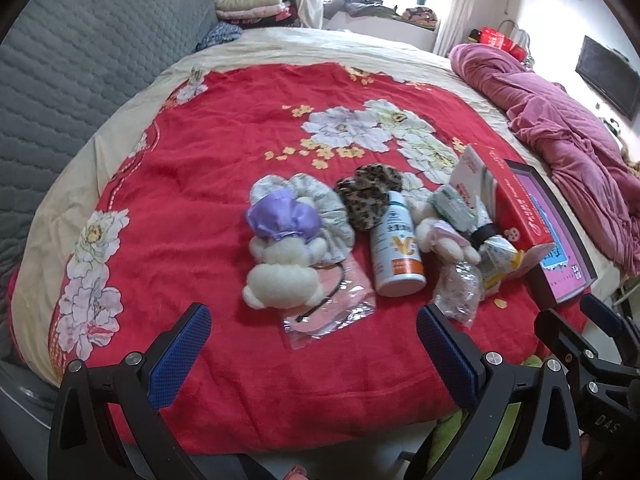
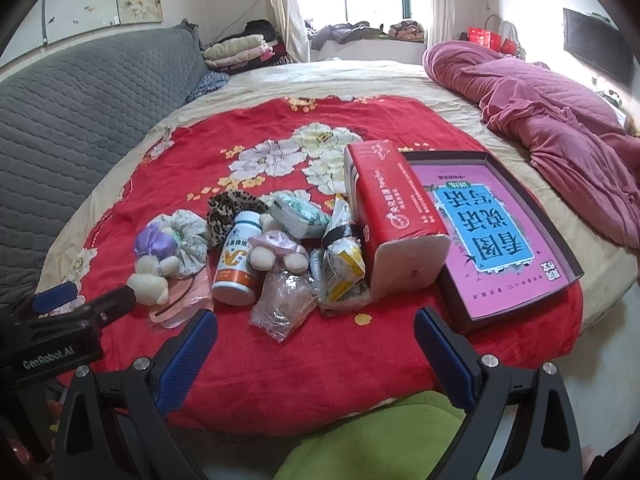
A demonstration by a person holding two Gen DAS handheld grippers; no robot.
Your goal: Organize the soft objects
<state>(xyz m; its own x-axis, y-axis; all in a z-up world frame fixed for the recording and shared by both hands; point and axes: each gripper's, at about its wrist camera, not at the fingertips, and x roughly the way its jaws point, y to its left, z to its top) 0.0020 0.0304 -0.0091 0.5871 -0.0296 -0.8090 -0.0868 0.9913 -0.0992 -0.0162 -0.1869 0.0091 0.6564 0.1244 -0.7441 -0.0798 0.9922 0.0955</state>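
A heap of small things lies on the red flowered blanket (image 1: 224, 152). A cream plush bear in a purple cap (image 1: 282, 256) lies on a pale scrunchie (image 1: 320, 204), with a leopard scrunchie (image 1: 366, 196) behind. A second small plush in pink (image 1: 442, 236) lies right of the white bottle (image 1: 396, 248). In the right wrist view the purple-capped bear (image 2: 154, 260), the pink plush (image 2: 276, 250) and a red tissue pack (image 2: 394, 220) show. My left gripper (image 1: 314, 332) hovers open just in front of the bear. My right gripper (image 2: 316, 336) is open, short of a crumpled clear bag (image 2: 286, 304).
A dark box lid with a pink and blue printed sheet (image 2: 492, 232) sits right of the tissue pack. A pink quilt (image 2: 560, 120) is bunched at the bed's right. A grey padded headboard (image 1: 80, 80) runs along the left. Folded bedding (image 1: 252, 4) is stacked at the back.
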